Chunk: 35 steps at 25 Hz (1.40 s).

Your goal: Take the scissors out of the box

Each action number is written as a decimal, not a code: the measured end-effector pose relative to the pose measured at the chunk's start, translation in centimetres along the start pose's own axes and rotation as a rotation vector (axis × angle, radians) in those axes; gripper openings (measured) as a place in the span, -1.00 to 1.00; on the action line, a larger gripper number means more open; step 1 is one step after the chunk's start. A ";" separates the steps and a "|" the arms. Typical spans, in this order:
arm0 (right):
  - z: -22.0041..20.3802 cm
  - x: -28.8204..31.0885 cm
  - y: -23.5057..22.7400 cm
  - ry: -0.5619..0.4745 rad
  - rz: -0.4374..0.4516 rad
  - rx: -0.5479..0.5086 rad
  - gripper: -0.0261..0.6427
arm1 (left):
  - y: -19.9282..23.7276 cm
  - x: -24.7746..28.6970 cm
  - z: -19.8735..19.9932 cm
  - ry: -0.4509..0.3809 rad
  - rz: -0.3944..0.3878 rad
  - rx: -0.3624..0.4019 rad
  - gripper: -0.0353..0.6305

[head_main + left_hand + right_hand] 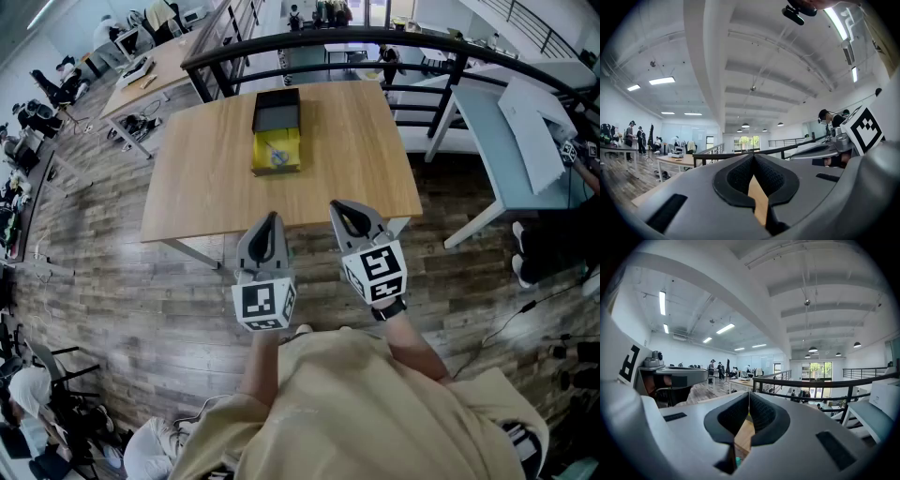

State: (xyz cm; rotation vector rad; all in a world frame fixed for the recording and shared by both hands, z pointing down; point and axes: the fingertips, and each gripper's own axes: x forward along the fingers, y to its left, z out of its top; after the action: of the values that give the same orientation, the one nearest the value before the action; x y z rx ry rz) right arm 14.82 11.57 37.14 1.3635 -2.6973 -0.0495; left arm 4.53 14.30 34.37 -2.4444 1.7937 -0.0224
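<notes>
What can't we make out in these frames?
- Box contents: too small in the head view. A bluish thing lies in the yellow half; can't confirm scissors.
- Black half of the box: lid or compartment, cannot tell.
- Table in both gripper views: left gripper and right gripper, jaws together, block all but a sliver.

grey left gripper (272,217), grey right gripper (337,205), beige shirt (356,412).
</notes>
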 end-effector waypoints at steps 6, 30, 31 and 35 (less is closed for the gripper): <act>-0.7 -1.6 -0.6 0.007 -0.002 0.060 -0.88 | -1.8 -1.2 0.1 0.011 0.015 0.008 -0.86; -4.0 10.7 -1.9 0.114 0.064 0.079 -0.88 | 5.5 7.6 -4.8 0.041 0.011 -0.068 -0.86; -3.7 11.9 -2.0 0.112 0.064 0.074 -0.88 | 6.4 8.5 -4.7 0.034 0.007 -0.071 -0.86; -2.5 16.3 -2.7 0.111 0.055 0.059 -0.88 | 9.4 12.2 -4.4 0.018 -0.017 -0.079 -0.86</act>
State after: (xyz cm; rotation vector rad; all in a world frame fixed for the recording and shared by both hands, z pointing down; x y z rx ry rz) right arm 7.70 -3.13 40.92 1.2661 -2.6623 0.1088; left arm -1.07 -0.49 37.22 -2.5204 1.8149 0.0261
